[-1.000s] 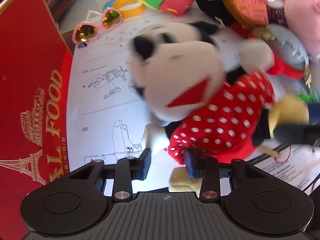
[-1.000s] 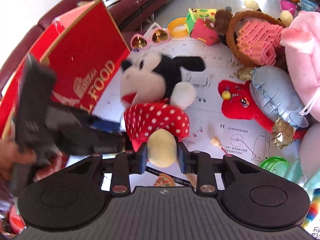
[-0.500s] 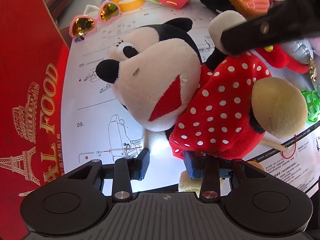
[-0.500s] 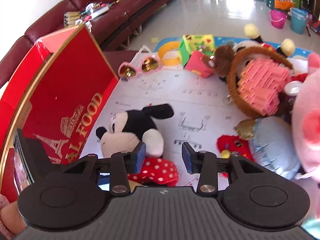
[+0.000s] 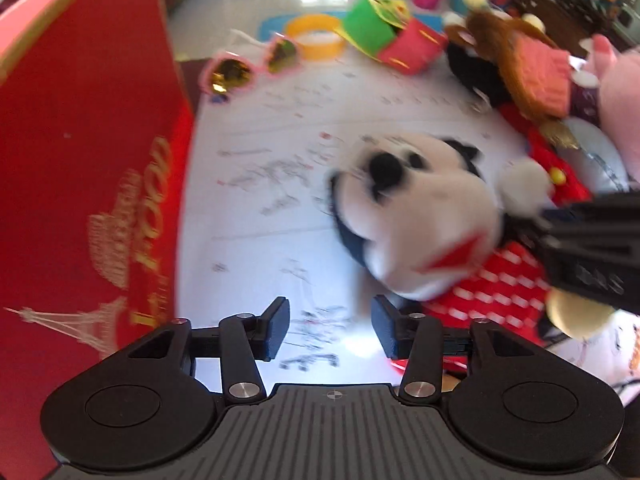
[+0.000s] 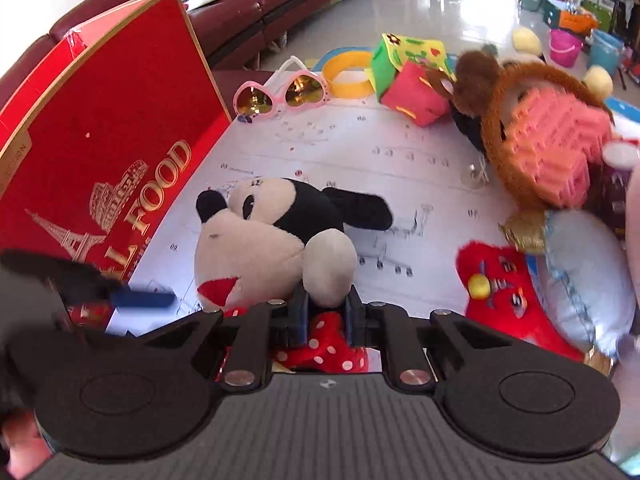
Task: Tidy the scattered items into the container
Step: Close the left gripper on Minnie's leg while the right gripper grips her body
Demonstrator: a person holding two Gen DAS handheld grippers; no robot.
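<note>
L wrist: left gripper (image 5: 330,330) jaws just opened wide, nothing btwn them; mouse plush (image 5: 416,224) lies blurred on paper sheet (image 5: 260,208), beside red box (image 5: 80,160).
R wrist: right gripper (image 6: 327,316) jaws just closed, pinching plush's arm.

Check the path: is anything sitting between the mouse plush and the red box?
Nothing visible does. Only bare printed sheet lies between the mouse plush and the red box; the other toys are on the opposite side.

The left gripper (image 5: 330,330) had just been opening, nothing between its jaws, above the printed sheet (image 5: 272,216); the blurred mouse plush (image 5: 416,220) lay just right.
</note>
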